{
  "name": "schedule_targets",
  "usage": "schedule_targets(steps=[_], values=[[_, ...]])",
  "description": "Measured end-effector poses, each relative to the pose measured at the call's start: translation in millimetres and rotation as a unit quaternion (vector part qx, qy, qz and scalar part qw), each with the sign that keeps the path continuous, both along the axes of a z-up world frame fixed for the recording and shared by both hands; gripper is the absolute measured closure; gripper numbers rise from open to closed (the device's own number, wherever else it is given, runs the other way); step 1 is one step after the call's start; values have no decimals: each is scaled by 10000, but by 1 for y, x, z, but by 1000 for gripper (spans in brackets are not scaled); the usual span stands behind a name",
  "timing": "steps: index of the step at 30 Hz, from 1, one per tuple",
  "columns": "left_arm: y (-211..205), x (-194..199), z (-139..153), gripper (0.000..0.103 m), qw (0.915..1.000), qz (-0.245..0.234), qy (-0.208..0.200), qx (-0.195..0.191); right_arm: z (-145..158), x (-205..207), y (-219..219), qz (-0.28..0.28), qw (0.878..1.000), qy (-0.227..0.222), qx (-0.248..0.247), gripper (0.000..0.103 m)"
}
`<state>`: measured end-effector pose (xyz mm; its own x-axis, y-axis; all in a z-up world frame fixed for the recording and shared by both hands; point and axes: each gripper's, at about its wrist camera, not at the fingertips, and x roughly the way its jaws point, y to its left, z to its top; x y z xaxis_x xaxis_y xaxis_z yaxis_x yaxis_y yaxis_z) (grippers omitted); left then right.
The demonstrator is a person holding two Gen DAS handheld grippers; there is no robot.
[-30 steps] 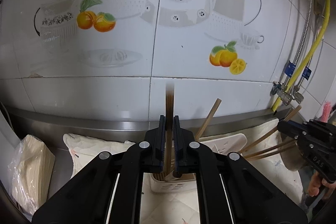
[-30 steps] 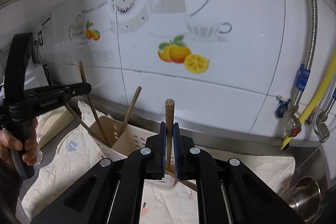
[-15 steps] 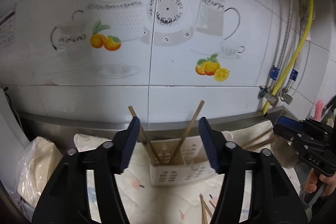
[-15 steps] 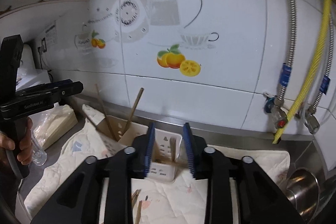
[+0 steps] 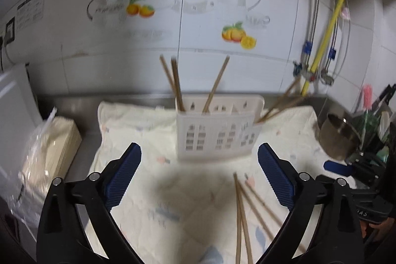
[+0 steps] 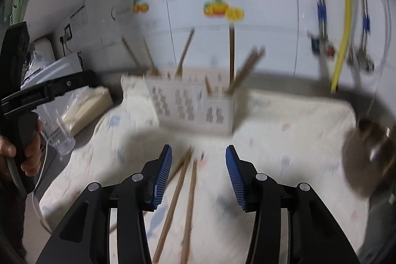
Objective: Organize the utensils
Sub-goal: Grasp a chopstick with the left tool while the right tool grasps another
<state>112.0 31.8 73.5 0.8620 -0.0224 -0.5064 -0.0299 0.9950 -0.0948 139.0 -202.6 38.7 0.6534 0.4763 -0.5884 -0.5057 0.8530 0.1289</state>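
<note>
A white plastic utensil holder [image 5: 217, 132] stands on a pale cloth [image 5: 138, 130] by the tiled wall, with several wooden chopsticks [image 5: 176, 83] leaning in its compartments. It also shows in the right wrist view [image 6: 193, 105]. Loose chopsticks [image 5: 241, 214] lie on the cloth in front of the holder, and in the right wrist view [image 6: 180, 199] they lie between my fingers. My left gripper [image 5: 199, 175] is open wide and empty, back from the holder. My right gripper [image 6: 198, 175] is open and empty above the loose chopsticks.
A bagged stack of paper [image 5: 47, 152] lies left of the cloth. A steel pot [image 5: 339, 137] stands at the right, with pipes and a yellow hose [image 5: 324, 41] on the wall. A clear glass [image 6: 59, 135] stands by the cloth's left edge.
Both grippers released their chopsticks into the holder, opened, and drew back from it. Loose chopsticks on the cloth have come into view.
</note>
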Motion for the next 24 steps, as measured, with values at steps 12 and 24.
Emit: schedule_targets(steps=[12,24], values=[[7,-24,-74,5,9965,338,764,-23,-85,-52,0,-24,9957,790,-490,61],[-6,-40,-116,7,9923,147,1221,107,-111,-64,3,-24,9924,1061,-626,82]])
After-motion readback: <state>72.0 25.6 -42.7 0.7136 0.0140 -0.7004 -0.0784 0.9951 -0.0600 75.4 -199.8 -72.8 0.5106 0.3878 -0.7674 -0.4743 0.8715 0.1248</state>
